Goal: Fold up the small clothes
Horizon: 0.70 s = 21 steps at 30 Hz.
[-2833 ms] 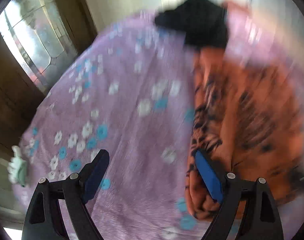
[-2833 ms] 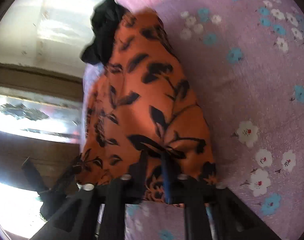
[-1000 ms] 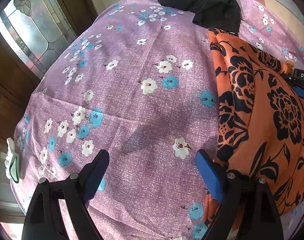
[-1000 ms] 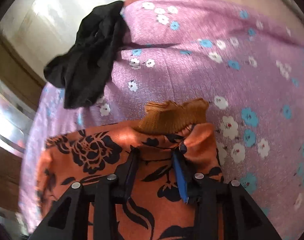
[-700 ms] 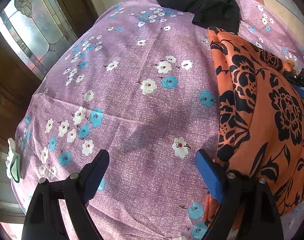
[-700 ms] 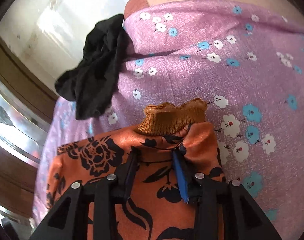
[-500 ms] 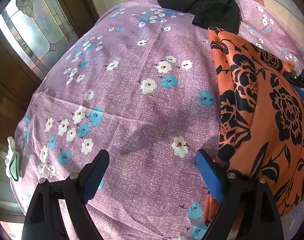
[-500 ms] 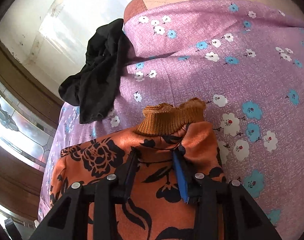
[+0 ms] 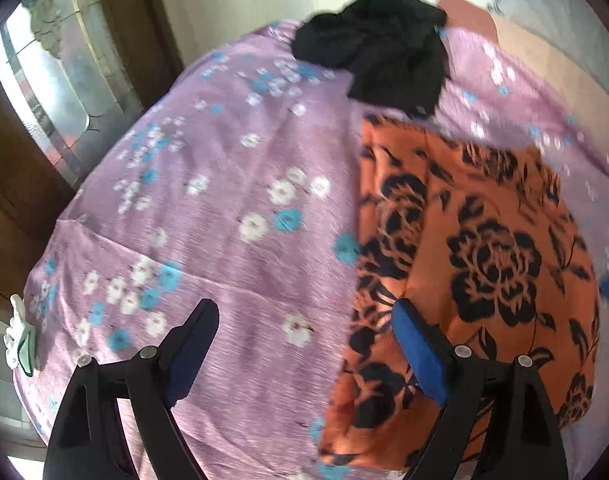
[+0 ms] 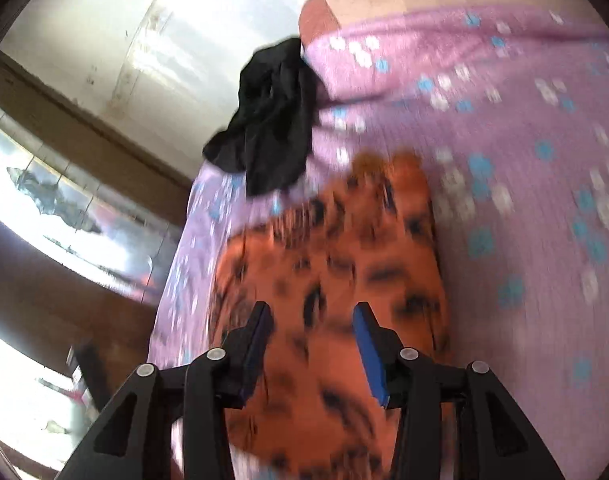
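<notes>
Now orange garment (image 10: 336,264) lies under spread right gripper (image 10: 312,316), untouched.

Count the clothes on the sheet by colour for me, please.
Orange garments with black floral print: 1
Black garments, crumpled at the far edge: 1
Total: 2, both lying on the purple floral sheet
</notes>
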{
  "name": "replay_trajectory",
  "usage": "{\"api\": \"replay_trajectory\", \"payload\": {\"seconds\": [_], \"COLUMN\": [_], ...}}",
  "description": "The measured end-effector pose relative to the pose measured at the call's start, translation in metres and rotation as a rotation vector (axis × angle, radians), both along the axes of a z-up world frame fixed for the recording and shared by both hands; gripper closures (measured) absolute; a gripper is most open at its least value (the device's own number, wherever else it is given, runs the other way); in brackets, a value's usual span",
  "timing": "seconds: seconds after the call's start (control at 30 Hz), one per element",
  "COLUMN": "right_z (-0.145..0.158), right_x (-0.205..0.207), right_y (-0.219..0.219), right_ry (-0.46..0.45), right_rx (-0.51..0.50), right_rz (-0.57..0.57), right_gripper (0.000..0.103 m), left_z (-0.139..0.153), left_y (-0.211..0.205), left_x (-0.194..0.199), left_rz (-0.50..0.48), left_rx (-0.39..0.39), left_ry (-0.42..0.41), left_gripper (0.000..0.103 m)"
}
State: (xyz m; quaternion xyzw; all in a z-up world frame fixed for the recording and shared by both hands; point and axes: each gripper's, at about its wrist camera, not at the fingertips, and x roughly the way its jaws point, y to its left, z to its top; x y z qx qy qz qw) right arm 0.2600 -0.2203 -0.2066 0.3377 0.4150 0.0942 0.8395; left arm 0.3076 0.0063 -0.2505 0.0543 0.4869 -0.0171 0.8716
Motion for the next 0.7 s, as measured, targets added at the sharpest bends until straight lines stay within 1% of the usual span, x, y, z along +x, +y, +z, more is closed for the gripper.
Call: {"api": "replay_trajectory", "payload": {"seconds": [0.03, 0.07, 0.1, 0.13, 0.17, 0.23, 0.33, 0.4, 0.43, 0.47, 0.57, 0.6, 0.63, 0.7], "right_z": [-0.008, -0.017, -0.029, -0.037, -0.042, -0.045, -0.041, -0.040, -0.038, -0.035, -0.028, -0.028, -0.031, -0.045], "right_x": [-0.011, -0.018, -0.023, -0.027, -0.030, -0.031, -0.029, -0.031, -0.032, -0.032, -0.032, -0.029, -0.026, -0.017], "right_y": [0.001, 0.002, 0.002, 0.001, -0.001, -0.006, -0.011, -0.018, -0.021, -0.019, -0.016, -0.014, -0.013, -0.007], "right_ry": [0.028, 0.058, 0.080, 0.062, 0.028, 0.021, 0.034, 0.008, 0.002, -0.002, -0.039, -0.042, -0.030, -0.012], "right_rx": [0.003, 0.001, 0.005, 0.012, 0.012, 0.051, 0.099, 0.152, 0.167, 0.172, 0.126, 0.112, 0.098, 0.083], "right_rz": [0.002, -0.002, -0.003, -0.004, -0.009, -0.020, -0.021, -0.031, -0.036, -0.037, -0.043, -0.044, -0.043, -0.029], "right_gripper": [0.056, 0.059, 0.061, 0.066, 0.068, 0.069, 0.066, 0.065, 0.065, 0.065, 0.065, 0.065, 0.066, 0.066], "left_z": [-0.003, -0.004, -0.005, -0.006, -0.007, -0.009, -0.004, 0.002, 0.002, 0.003, -0.001, -0.005, -0.008, -0.016], "left_y": [-0.002, -0.004, -0.003, -0.003, 0.001, 0.003, 0.014, 0.020, 0.020, 0.020, 0.012, 0.006, 0.002, -0.010], "left_x": [0.000, 0.001, 0.002, 0.002, 0.003, 0.003, 0.007, 0.004, 0.006, 0.007, 0.012, 0.014, 0.015, 0.018], "left_rz": [0.002, 0.004, 0.008, 0.012, 0.017, 0.023, 0.039, 0.057, 0.064, 0.067, 0.061, 0.055, 0.050, 0.041], "left_rx": [0.017, 0.020, 0.009, -0.002, -0.024, -0.049, -0.112, -0.149, -0.154, -0.154, -0.144, -0.121, -0.099, -0.008], "left_ry": [0.000, 0.000, 0.007, 0.010, 0.019, 0.026, 0.039, 0.020, 0.014, 0.011, 0.010, 0.017, 0.019, 0.008], "left_gripper": [0.015, 0.014, 0.014, 0.014, 0.014, 0.014, 0.014, 0.014, 0.014, 0.014, 0.014, 0.014, 0.014, 0.014]}}
